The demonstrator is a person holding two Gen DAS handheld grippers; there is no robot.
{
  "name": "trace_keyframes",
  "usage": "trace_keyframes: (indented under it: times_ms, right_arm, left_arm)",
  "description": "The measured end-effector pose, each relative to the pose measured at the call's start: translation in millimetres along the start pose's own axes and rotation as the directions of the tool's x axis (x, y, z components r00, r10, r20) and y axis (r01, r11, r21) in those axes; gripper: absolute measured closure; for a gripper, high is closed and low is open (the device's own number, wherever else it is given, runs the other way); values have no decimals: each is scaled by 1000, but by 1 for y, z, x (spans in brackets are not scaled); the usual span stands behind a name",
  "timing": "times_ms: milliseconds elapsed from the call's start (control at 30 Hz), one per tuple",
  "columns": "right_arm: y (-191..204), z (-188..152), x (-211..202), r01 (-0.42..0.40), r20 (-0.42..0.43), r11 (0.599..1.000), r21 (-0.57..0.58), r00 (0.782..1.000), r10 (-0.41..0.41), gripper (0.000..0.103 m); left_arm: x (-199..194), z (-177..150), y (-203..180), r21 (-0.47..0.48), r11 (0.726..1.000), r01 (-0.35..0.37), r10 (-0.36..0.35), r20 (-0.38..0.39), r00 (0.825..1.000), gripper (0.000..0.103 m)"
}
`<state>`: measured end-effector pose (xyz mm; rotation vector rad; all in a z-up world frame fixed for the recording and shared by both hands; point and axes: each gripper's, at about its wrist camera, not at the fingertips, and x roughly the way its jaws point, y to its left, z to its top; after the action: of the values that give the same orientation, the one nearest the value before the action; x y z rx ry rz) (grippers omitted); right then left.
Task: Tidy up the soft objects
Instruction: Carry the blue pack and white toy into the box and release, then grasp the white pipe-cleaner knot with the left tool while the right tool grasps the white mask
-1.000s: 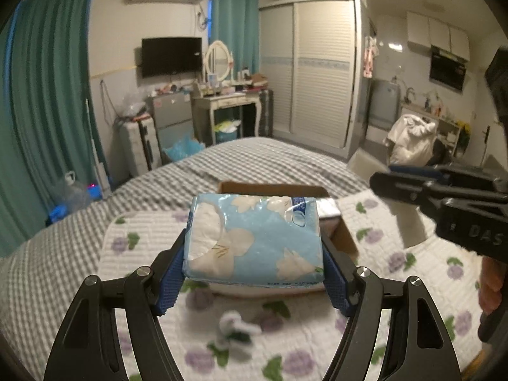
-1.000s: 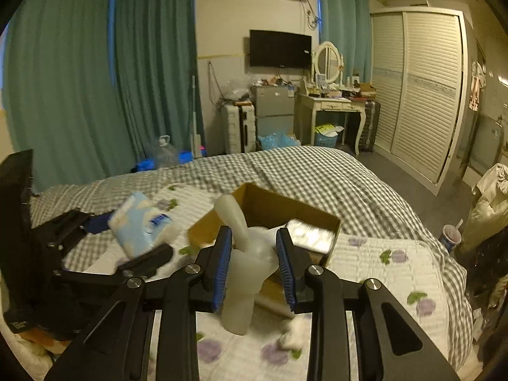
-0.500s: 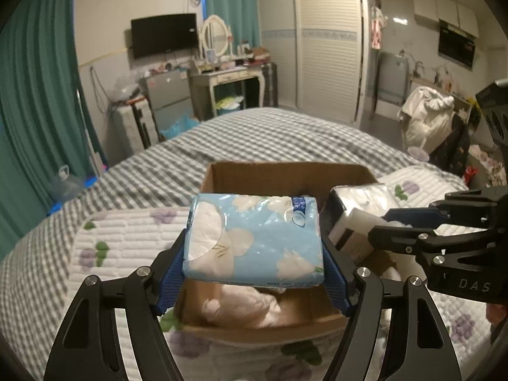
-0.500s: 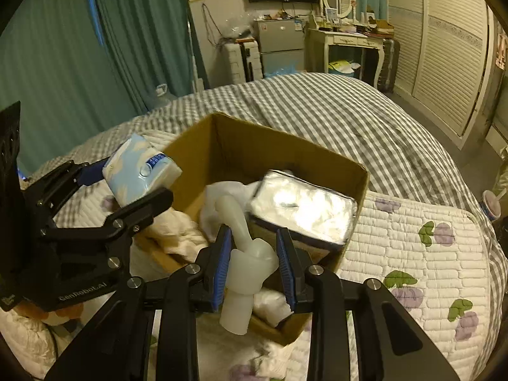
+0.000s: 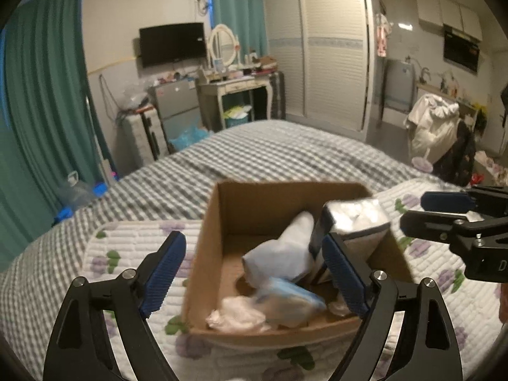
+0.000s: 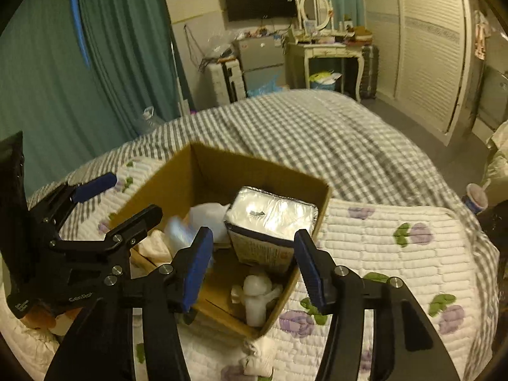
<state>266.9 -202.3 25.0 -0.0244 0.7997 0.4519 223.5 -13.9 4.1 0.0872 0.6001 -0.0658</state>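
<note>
Both tools, left tool [image 5: 254, 273] and right tool [image 6: 252, 266], have released; tissue pack [image 5: 287, 298] and white toy [image 6: 255, 298] lie directly below their spread, empty jaws in the box [image 5: 216, 231].

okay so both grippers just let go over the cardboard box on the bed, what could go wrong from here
1. The silver-wrapped pack stands tilted against the cardboard box wall and may topple onto the white item below it.
2. The blue tissue pack looks blurred, likely still settling near the front wall, and might end up propped unevenly.
3. The left gripper and right gripper hang open close together above the box, so they risk bumping.
</note>
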Motion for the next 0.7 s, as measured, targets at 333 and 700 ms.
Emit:
trace_keyframes:
  times_ms: [333, 700]
  right_arm:
    - [59, -4, -141, 79, 132, 993, -91, 989, -66, 44]
    - [100, -54, -218, 85, 202, 993, -78, 977, -68, 16]
  left_arm:
    - [-145, 24, 7, 4, 1000, -2, 1, 171, 985, 8]
    - [-204, -36, 27, -68, 998, -4, 16, 186, 982, 4]
